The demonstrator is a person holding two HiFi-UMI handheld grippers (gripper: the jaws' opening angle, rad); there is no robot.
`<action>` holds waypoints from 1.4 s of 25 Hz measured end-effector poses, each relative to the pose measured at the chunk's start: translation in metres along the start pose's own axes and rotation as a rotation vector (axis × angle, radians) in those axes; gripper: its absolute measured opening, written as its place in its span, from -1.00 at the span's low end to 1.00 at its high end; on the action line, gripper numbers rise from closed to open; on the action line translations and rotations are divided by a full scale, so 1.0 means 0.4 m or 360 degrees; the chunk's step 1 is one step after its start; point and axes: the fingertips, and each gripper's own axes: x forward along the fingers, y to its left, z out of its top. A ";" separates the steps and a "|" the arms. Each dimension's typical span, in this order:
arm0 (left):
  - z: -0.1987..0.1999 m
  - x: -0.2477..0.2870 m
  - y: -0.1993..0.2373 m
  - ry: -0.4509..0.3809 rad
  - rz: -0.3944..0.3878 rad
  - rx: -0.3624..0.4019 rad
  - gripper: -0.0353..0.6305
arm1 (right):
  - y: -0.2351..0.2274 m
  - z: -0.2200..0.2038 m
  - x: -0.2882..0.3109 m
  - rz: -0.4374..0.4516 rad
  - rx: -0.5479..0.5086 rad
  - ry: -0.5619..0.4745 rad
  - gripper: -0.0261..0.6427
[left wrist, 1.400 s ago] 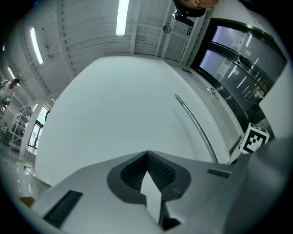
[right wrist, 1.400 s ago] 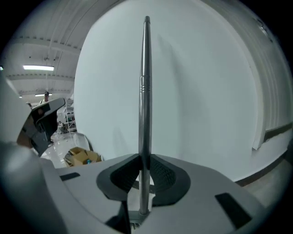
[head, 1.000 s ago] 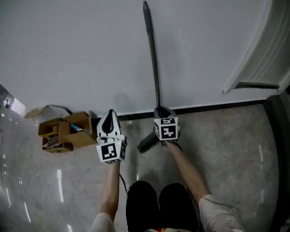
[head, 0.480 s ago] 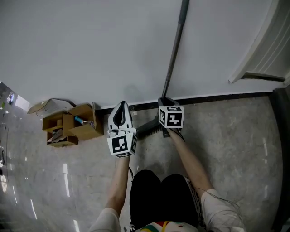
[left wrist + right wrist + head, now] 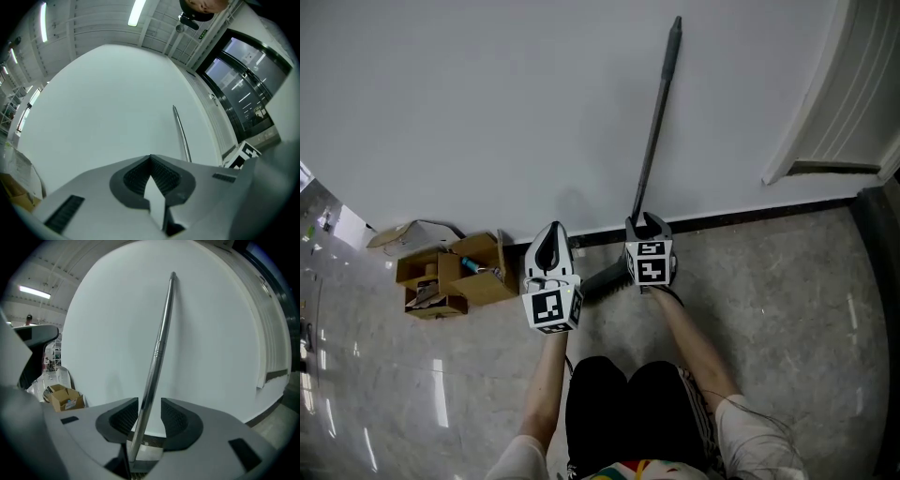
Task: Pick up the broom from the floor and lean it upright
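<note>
The broom stands nearly upright, its long dark handle [image 5: 654, 122] tilted a little to the right against the white wall and its bristle head [image 5: 605, 278] on the floor by the baseboard. My right gripper [image 5: 644, 223] sits low on the handle. In the right gripper view the metal handle [image 5: 159, 343] runs up between the jaws of the right gripper [image 5: 150, 405], which are opening, and a gap shows beside the handle. My left gripper [image 5: 548, 230] hangs left of the broom, shut and empty. In the left gripper view the left gripper [image 5: 151, 159] faces the wall, with the handle [image 5: 182, 136] to its right.
Open cardboard boxes [image 5: 450, 272] with small items sit on the floor at the left against the wall, and they also show in the right gripper view [image 5: 65, 399]. A black baseboard [image 5: 750, 218] runs along the wall. A white door frame [image 5: 825, 103] stands at the right.
The broom handle has swung from leaning slightly left to leaning right against the wall. Both grippers stay close to where they were, near the broom's base.
</note>
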 end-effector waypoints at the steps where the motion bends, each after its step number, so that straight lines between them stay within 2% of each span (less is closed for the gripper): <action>1: 0.011 -0.003 -0.006 -0.0002 -0.0007 0.0009 -0.76 | -0.005 0.008 -0.004 0.0010 0.0018 0.0001 -0.53; 7: 0.099 -0.013 -0.009 -0.0032 -0.0021 0.0025 -0.76 | -0.023 0.089 -0.069 0.0030 0.0103 -0.0049 -0.53; 12: 0.154 -0.022 -0.032 -0.0083 -0.0041 -0.0024 -0.76 | -0.023 0.184 -0.194 0.0166 0.0303 -0.0166 -0.53; 17: 0.150 -0.043 -0.065 -0.0053 -0.0071 -0.0078 -0.76 | -0.027 0.205 -0.302 0.0190 0.0269 -0.0229 -0.53; 23: 0.158 -0.071 -0.111 -0.0027 -0.0110 -0.0093 -0.76 | 0.001 0.219 -0.381 0.0222 0.0323 -0.0276 -0.54; 25: 0.155 -0.077 -0.117 -0.0018 -0.0122 -0.0104 -0.76 | 0.018 0.223 -0.403 0.0230 0.0281 -0.0295 -0.54; 30: 0.072 -0.094 -0.130 0.0058 -0.0130 -0.0144 -0.76 | 0.042 0.134 -0.399 0.0287 0.0121 -0.0165 -0.54; 35: -0.070 -0.120 -0.142 0.0174 -0.0129 -0.0157 -0.76 | 0.046 -0.047 -0.347 0.0352 0.0211 0.0062 -0.77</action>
